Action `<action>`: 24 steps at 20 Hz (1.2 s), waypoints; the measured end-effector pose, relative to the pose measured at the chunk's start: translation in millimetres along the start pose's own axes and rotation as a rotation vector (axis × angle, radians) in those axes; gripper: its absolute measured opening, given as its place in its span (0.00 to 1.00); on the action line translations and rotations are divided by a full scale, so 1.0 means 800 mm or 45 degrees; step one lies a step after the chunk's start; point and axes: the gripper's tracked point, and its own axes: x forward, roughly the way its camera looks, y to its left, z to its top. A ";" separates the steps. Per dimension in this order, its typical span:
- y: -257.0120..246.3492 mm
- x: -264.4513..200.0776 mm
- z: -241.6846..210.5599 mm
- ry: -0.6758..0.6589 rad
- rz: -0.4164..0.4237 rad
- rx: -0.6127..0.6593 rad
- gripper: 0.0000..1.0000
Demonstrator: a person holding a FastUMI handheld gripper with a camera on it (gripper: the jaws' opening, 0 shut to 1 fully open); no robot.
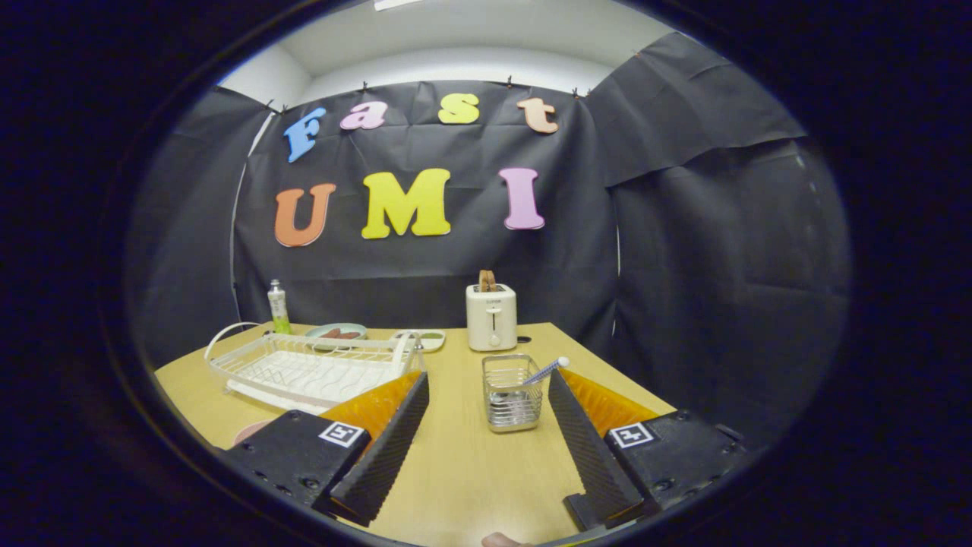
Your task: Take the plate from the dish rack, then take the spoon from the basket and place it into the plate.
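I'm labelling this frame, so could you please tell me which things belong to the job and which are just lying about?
Job: dish rack; basket holding the spoon; pink plate beside the rack; open tongs.

Lying about: toaster, green bottle, two small dishes behind the rack.

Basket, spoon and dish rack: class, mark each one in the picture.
basket (513,403): gripper view, on its front mesh wall.
spoon (548,369): gripper view, on its handle above the basket rim.
dish rack (311,370): gripper view, on its wire floor.

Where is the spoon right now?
In the gripper view the spoon stands in the wire basket on the table, in front of the toaster, between the tips of the open gripper and nearer its right finger.
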 end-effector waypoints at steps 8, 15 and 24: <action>-0.039 0.075 -0.053 0.196 -0.024 -0.061 1.00; -0.058 0.138 -0.022 0.140 -0.066 0.042 0.97; -0.031 0.181 -0.005 0.146 -0.023 0.076 0.40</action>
